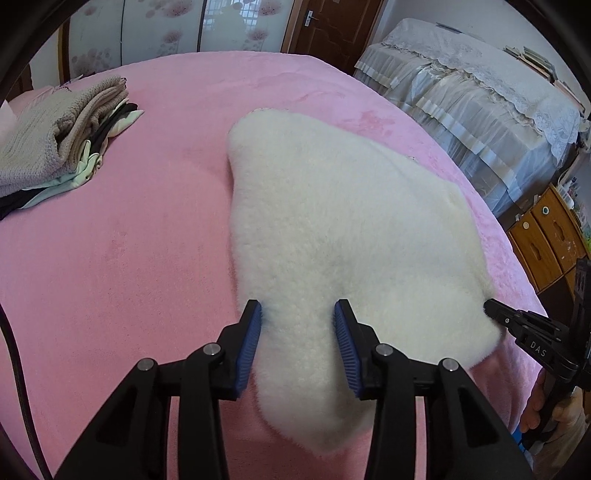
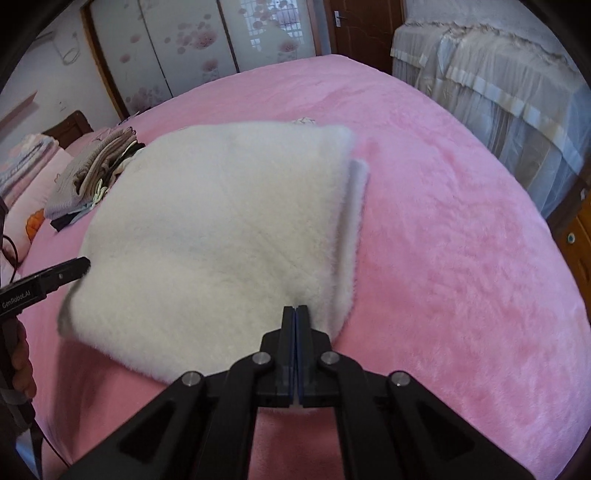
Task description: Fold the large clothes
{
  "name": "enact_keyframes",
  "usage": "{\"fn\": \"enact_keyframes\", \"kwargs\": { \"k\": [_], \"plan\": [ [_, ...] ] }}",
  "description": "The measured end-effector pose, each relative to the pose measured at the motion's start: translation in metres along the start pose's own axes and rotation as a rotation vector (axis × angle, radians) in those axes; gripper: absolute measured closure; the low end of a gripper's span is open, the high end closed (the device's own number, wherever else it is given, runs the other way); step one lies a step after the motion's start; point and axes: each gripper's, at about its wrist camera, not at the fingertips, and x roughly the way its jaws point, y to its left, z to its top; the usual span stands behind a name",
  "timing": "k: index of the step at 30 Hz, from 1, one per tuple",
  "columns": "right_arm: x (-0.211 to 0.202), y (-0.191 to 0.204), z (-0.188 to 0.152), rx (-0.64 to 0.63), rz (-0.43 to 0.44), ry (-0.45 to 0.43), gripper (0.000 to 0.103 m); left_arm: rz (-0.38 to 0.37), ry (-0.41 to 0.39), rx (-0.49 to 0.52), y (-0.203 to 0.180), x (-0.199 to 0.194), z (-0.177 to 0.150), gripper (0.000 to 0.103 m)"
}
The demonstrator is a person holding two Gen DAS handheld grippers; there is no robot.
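A wide bed point(image 1: 147, 229) covered edge to edge in a pink plush blanket carries everything. A white fleecy garment point(image 1: 343, 236), folded over so that a second layer shows along its right side, lies on the blanket near the bed's near edge. Well apart from it, toward the far left corner, sits a stack of folded clothes point(image 1: 55, 147), a beige knit on top, dark and pale pieces beneath.

A bed with a pink plush bedspread point(image 1: 147, 229) fills the room's middle. Behind it stand sliding wardrobe doors point(image 2: 173, 55) printed with pink flowers, beside a brown wooden door point(image 1: 332, 26). Lace-trimmed cloth covers furniture point(image 1: 480, 110) at the right, near a wooden drawer cabinet point(image 1: 546, 240).
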Motion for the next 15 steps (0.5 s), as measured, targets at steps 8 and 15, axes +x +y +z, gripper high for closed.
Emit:
{"fn": "enact_keyframes", "kwargs": {
  "k": [8,15],
  "plan": [
    [-0.010,0.002,0.004,0.041,0.045,0.018,0.095,0.032,0.037,-0.020,-0.003,-0.007,0.006,0.059],
    [-0.038,0.005,0.001,0.092,0.124,0.022,0.059,0.053,-0.002,-0.045,-0.006,-0.043,0.007,0.032]
  ]
}}
